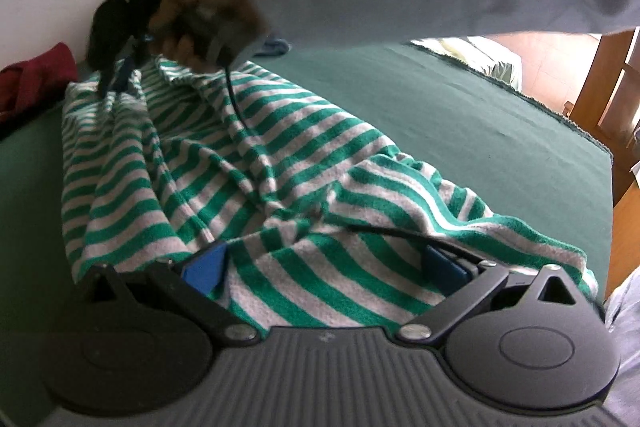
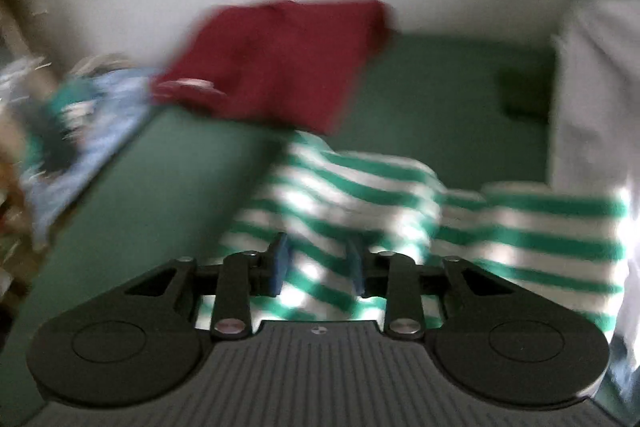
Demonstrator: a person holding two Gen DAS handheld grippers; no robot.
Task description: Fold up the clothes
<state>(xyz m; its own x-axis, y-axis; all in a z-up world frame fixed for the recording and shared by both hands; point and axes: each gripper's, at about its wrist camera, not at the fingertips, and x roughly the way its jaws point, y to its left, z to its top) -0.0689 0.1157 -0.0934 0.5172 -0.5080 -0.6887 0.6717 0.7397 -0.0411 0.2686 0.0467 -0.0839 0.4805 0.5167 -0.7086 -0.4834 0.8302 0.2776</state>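
A green-and-white striped cloth point(image 1: 248, 163) lies rumpled on a green bed cover point(image 1: 460, 115). My left gripper point(image 1: 324, 267) sits low over its near edge. Its blue pads point(image 1: 204, 267) stand wide apart, and the cloth lies loose between them, so it is open. At the far corner my right gripper point(image 1: 116, 79), held by a hand point(image 1: 200, 15) in a pale sleeve, pinches the cloth and holds it up. In the blurred right wrist view the right gripper point(image 2: 318, 263) has its pads close together on a fold of the striped cloth point(image 2: 360, 195).
A dark red garment point(image 2: 280, 67) lies beyond the striped cloth by the white wall. A blue patterned cloth point(image 2: 80, 115) sits at the left and white fabric point(image 2: 592, 99) at the right. The bed edge and wooden furniture point(image 1: 600, 75) are at the right. A black cable point(image 1: 236, 99) trails over the cloth.
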